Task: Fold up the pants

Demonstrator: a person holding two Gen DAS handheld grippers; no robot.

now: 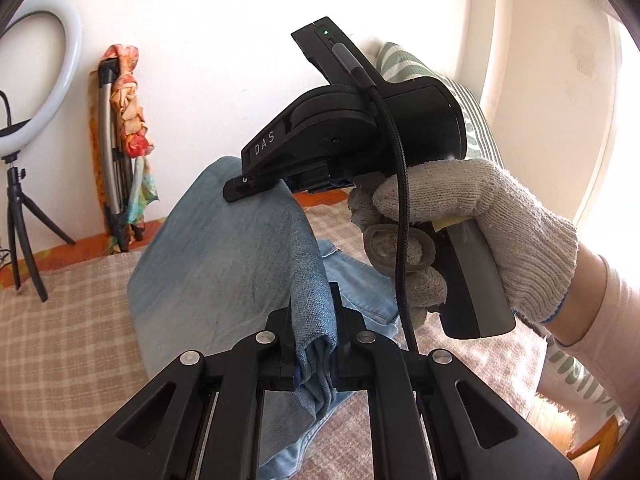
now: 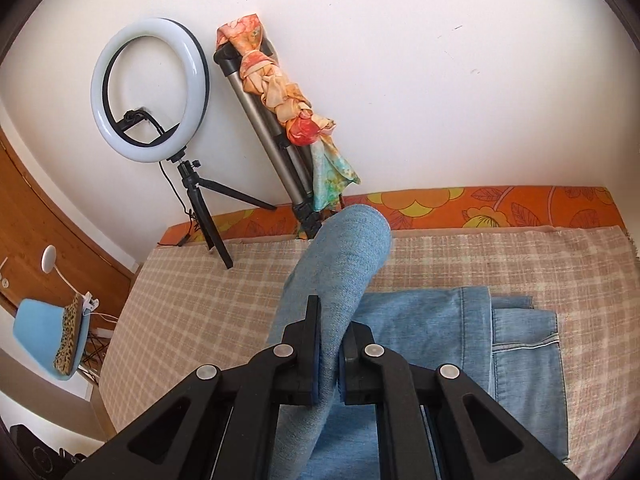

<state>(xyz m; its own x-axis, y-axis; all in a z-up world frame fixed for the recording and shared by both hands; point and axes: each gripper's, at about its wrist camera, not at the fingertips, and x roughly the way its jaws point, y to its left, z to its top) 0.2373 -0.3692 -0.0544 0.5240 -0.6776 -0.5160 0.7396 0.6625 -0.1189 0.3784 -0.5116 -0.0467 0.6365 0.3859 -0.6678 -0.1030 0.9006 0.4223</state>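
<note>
Light blue denim pants [image 2: 448, 332] lie on a checked beige blanket [image 2: 192, 304] over a bed. My left gripper [image 1: 310, 312] is shut on a lifted fold of the pants [image 1: 224, 256], which drapes up and away from its jaws. Across from it, the right gripper [image 1: 256, 184], held by a gloved hand [image 1: 472, 216], pinches the far edge of the same raised fold. In the right wrist view, my right gripper [image 2: 330, 328] is shut on the denim, and a rounded hump of cloth [image 2: 348, 248] rises ahead of its fingers. The rest of the pants stays flat on the right.
A ring light on a small black tripod [image 2: 150, 92] stands at the bed's far left corner. A folded tripod wrapped in a floral scarf [image 2: 288, 120] leans on the white wall. An orange floral mattress edge [image 2: 500, 206] runs along the back. A striped cushion [image 1: 472, 120] sits behind the gloved hand.
</note>
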